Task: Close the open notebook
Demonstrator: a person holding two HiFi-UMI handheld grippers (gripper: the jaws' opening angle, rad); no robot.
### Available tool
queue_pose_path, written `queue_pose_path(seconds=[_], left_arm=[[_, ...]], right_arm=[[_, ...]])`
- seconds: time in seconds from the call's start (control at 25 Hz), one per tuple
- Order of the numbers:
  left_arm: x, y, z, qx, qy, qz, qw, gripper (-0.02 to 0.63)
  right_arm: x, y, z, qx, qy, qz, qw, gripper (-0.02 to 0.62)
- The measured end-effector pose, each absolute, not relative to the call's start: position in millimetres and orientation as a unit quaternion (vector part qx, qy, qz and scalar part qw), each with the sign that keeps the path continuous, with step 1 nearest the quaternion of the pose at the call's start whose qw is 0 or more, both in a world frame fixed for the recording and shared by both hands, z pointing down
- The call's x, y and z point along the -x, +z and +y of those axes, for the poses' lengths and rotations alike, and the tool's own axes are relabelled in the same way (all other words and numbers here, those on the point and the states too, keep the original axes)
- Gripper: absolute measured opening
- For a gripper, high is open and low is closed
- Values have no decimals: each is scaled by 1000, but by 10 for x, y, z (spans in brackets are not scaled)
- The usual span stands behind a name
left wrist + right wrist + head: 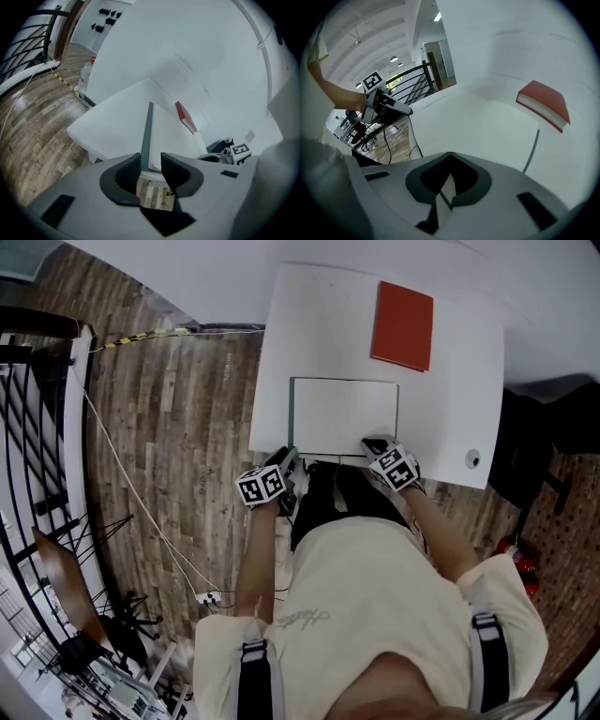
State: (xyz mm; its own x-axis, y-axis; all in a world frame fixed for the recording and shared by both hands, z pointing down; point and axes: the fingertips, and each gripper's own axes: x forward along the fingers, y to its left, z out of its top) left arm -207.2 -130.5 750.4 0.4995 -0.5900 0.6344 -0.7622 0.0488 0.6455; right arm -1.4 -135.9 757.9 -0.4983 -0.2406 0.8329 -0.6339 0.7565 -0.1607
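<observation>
While notebook [342, 413] lies open on table [309, 315], left gripper [150, 159] gapes around its green cover edge [147, 131] — right gripper [450, 153] pinched shut, empty. Cover likely light, bendy — grip outer edge.

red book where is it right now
Head view: the red book lies flat on the white table, far right, just beyond the far right corner of the open notebook.

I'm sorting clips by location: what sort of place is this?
Probably an office or studio: a white table bearing a notebook and red book, wood-plank floor, black railing alongside.
</observation>
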Motion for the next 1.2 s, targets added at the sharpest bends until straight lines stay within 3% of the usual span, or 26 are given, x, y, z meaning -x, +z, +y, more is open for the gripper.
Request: queue_pose_path(seconds=[0.4, 0.56, 0.8, 1.2], left_arm=[[2089, 7517, -1289, -684, 15, -451, 573, 143], [1706, 7329, -1337, -706, -26, -385, 594, 143], [1395, 7230, -1388, -723, 6, -406, 559, 143], [1964, 7274, -1168, -685, 8, -494, 536, 143]], right_arm=[[9, 7611, -1323, -251, 234, -836, 429, 8], [3, 7609, -1322, -245, 226, -837, 433, 6], [18, 7613, -1331, -244, 229, -838, 431, 6], [150, 7490, -1388, -229, 173, -855, 432, 6]])
